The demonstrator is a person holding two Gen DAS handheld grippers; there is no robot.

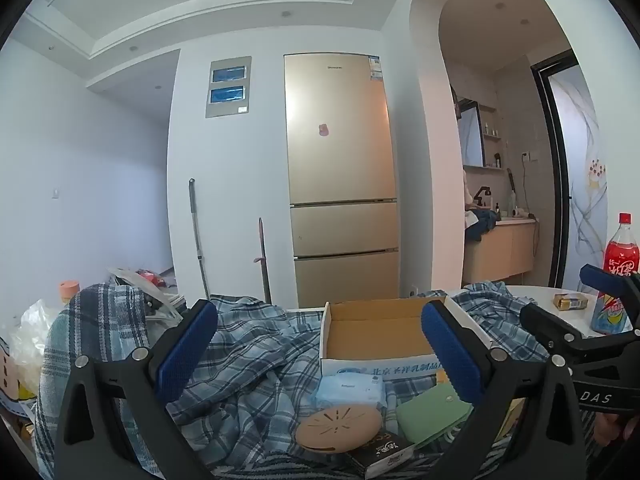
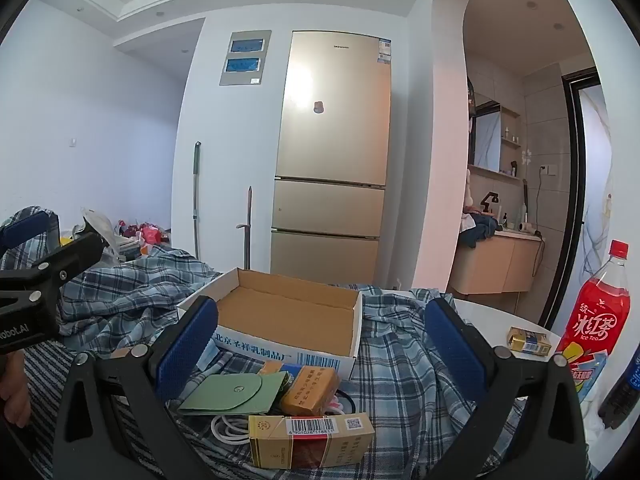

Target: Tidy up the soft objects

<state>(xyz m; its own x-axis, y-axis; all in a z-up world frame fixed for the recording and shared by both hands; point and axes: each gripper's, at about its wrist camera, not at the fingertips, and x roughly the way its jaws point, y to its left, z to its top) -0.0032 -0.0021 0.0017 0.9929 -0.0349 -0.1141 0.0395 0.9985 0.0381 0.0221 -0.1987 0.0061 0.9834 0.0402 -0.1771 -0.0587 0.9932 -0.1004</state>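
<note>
Both the left gripper (image 1: 318, 354) and the right gripper (image 2: 322, 342) hover with fingers spread, holding nothing. The empty box (image 2: 288, 312) sits mid-frame on the plaid cloth (image 2: 400, 376); the green pouch (image 2: 236, 394) and tissue pack (image 1: 348, 390) lie just below it. Nothing seems sorted yet. The likely next move is lowering onto one soft item, pinching gently, clear of the cigarette packs (image 2: 310, 440).

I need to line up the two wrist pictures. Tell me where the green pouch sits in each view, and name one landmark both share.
Left wrist view: the green pouch lies low and right of centre, beside the right fingertip, below the cardboard box.
Right wrist view: the green pouch lies low and left of centre, by the left fingertip, in front of the cardboard box.
Shared landmark: the gold fridge behind the box.
</note>
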